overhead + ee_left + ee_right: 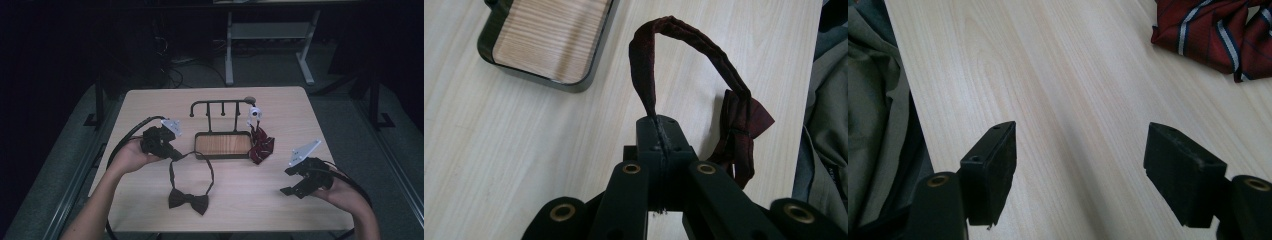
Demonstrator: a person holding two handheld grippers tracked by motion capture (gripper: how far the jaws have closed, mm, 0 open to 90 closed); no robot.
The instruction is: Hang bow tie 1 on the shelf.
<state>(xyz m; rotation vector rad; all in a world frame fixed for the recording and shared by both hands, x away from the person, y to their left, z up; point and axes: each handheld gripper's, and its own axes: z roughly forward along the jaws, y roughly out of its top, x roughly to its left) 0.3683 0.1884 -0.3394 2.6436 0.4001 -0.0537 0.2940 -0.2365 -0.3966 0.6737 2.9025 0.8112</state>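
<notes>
Two grippers: our left gripper (172,152), left of centre in the high view, has its fingers clenched on the bow tie's (188,200) strap; our right gripper (289,181) hovers released over the desk (280,107).

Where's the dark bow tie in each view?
High view: bow tie at lower centre, its strap up to the left gripper.
Left gripper view: right of centre, strap pinched in the jaws.
Right gripper view: not in it.
Shared landmark: wooden tray.
</notes>
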